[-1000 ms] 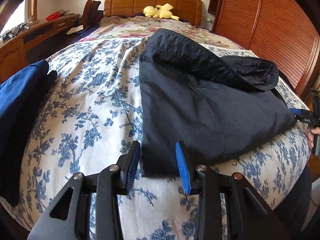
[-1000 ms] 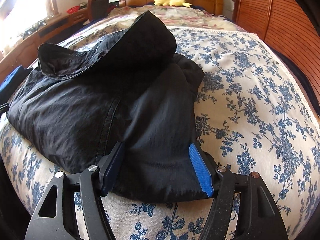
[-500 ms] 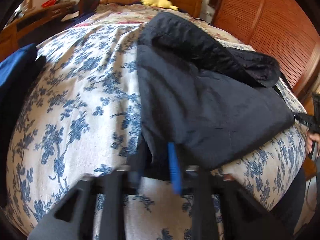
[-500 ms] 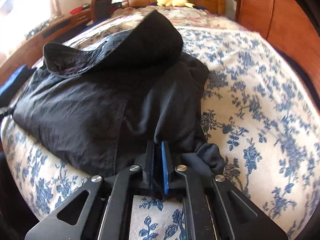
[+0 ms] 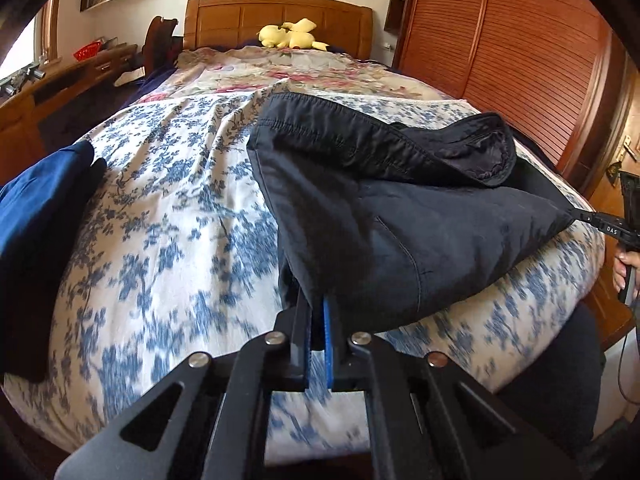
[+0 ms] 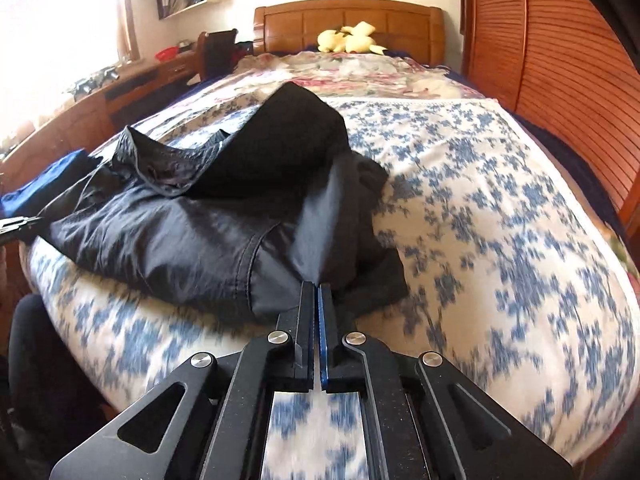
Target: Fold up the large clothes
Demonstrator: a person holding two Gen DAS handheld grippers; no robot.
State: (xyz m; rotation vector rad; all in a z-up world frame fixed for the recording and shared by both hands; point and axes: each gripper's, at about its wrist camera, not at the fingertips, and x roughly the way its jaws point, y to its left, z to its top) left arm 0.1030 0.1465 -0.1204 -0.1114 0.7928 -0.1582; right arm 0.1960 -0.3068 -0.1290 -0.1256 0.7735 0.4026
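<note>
A large black garment lies bunched on the blue-flowered bedspread, with its far part folded back over itself. My left gripper is shut on the garment's near corner, and the cloth hangs lifted from the blue pads. In the right wrist view the same garment spreads to the left. There my right gripper is shut on the opposite near corner, which is also raised. The right gripper shows at the far right of the left wrist view, pulling the hem taut, with a hand below it.
A folded blue cloth lies at the bed's left edge. A yellow plush toy sits by the wooden headboard. Louvred wardrobe doors line the right side, and a wooden desk the left. A person's dark-clad leg stands against the bed.
Both grippers went from open around the near hem to shut on its corners. They then rose and drew back, lifting the hem off the bed.
</note>
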